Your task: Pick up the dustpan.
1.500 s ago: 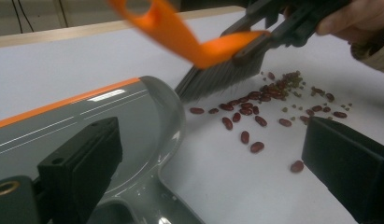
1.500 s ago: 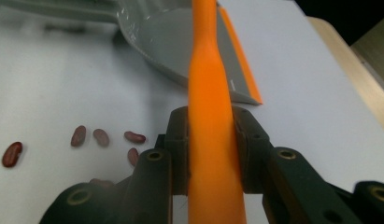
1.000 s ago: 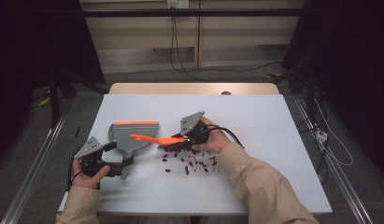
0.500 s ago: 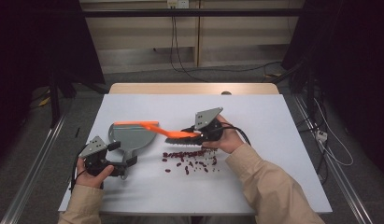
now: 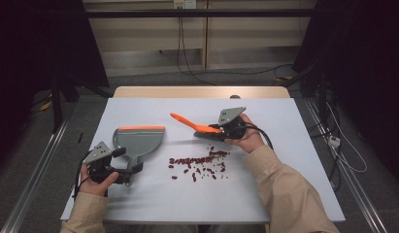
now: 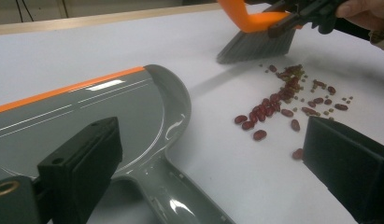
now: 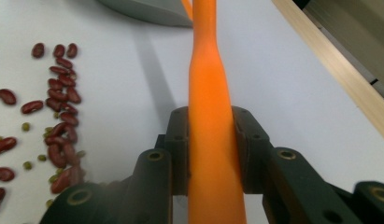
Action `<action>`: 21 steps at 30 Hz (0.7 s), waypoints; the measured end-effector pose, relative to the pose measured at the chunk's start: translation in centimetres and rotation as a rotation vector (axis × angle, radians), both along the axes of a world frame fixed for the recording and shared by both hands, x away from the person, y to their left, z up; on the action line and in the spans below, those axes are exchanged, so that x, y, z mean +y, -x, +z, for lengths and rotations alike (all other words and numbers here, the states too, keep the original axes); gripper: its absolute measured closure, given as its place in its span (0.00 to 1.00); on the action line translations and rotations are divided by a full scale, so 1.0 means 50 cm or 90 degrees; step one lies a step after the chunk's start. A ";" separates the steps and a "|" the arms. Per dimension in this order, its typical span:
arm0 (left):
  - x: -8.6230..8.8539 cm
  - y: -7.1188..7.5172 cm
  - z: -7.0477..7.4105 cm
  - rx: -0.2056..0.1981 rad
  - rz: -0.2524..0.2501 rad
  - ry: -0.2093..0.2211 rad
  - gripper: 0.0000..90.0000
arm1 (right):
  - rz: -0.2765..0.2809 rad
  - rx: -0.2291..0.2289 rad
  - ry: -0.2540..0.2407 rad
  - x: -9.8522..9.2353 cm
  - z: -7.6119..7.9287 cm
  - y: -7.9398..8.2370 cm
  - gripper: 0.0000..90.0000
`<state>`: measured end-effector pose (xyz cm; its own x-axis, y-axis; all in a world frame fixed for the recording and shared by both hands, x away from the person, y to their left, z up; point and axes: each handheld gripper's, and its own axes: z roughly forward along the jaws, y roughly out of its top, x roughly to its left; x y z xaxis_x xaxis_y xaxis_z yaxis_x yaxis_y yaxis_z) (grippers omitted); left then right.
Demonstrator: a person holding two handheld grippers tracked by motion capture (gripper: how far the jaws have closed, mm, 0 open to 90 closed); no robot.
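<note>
A grey dustpan (image 5: 139, 141) with an orange lip lies flat on the white table, left of centre, its handle toward the near edge. My left gripper (image 5: 120, 171) is at that handle. In the left gripper view, the left gripper (image 6: 210, 140) stands open with the dustpan (image 6: 87, 112) handle running between the wide jaws, pads off it. My right gripper (image 5: 212, 131) is shut on the orange handle of a small brush (image 5: 190, 124). Its grey bristles (image 6: 255, 46) hang just beyond a scatter of red beans (image 5: 199, 162) and small green ones. The right gripper (image 7: 210, 126) clamps the brush (image 7: 210, 70).
The beans (image 7: 59, 93) lie between the dustpan and my right hand. The white table (image 5: 284, 160) has a wooden far edge (image 5: 202, 92). Cables run across the floor behind the table and to its right.
My right gripper has carried the brush to the right and farther from the dustpan, to the far side of the bean scatter. The left hand and dustpan have stayed put.
</note>
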<state>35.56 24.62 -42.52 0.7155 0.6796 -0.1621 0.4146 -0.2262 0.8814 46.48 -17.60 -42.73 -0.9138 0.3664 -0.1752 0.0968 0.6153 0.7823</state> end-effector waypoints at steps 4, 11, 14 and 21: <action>0.000 0.001 -0.001 0.003 0.002 0.000 0.06 | 0.016 0.005 -0.006 -0.003 -0.005 0.022 0.79; -0.002 0.000 -0.001 0.000 -0.001 -0.006 0.06 | 0.028 0.010 -0.019 -0.009 -0.007 0.062 0.79; -0.004 0.001 -0.001 0.000 -0.001 -0.004 0.06 | 0.034 0.009 -0.021 -0.008 -0.007 0.080 0.79; -0.009 0.002 0.001 -0.001 -0.004 -0.007 0.06 | 0.044 0.008 -0.020 -0.001 -0.005 0.108 0.79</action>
<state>35.46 24.17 -42.47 0.7197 0.6770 -0.1540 0.4123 -0.2383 0.8793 41.06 -17.64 -42.98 -0.9391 0.3075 -0.1535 0.0644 0.5962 0.8002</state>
